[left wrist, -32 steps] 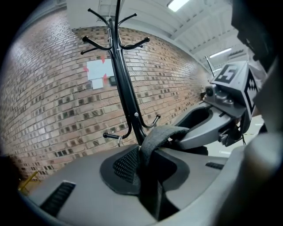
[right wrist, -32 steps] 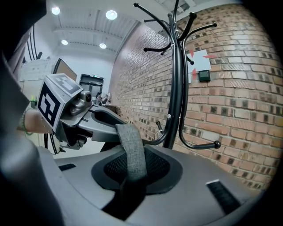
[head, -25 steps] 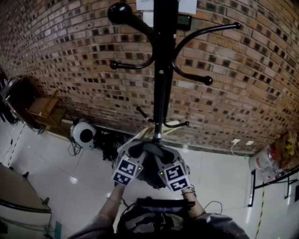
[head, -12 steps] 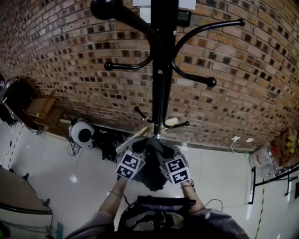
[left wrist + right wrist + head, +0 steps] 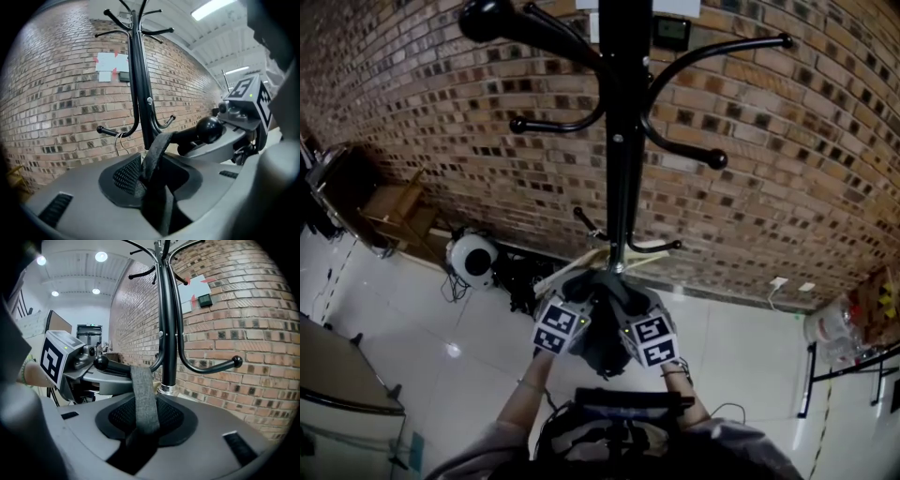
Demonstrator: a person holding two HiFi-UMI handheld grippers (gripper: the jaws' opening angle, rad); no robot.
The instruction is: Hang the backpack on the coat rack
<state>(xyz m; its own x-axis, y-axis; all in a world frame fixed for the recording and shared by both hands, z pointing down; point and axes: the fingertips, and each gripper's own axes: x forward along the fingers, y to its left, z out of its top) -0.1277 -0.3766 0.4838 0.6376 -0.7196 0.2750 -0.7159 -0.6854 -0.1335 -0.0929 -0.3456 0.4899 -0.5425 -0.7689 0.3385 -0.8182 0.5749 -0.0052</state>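
The black coat rack (image 5: 622,141) stands before a brick wall. A dark backpack (image 5: 602,354) hangs between my two grippers, just below the rack's lowest hooks (image 5: 654,248). Its grey strap (image 5: 143,399) runs up out of the right gripper (image 5: 140,430) and over a ball-tipped hook (image 5: 101,363). The same strap (image 5: 154,154) lies between the jaws of the left gripper (image 5: 153,192), draped over that hook (image 5: 208,130). Both pairs of jaws are opening, and dark gaps show beside the strap. In the head view the left gripper (image 5: 578,302) and right gripper (image 5: 628,306) sit side by side.
The brick wall (image 5: 787,159) runs close behind the rack. On the tiled floor lie a white round device (image 5: 472,260) with cables, a wooden box (image 5: 394,211), and bagged bottles (image 5: 839,323) by a metal frame. A white table edge (image 5: 337,398) is at the lower left.
The two marker cubes have drawn closer together under the lowest hooks. The head view has tilted, so the rack's upper hooks sit higher in the picture.
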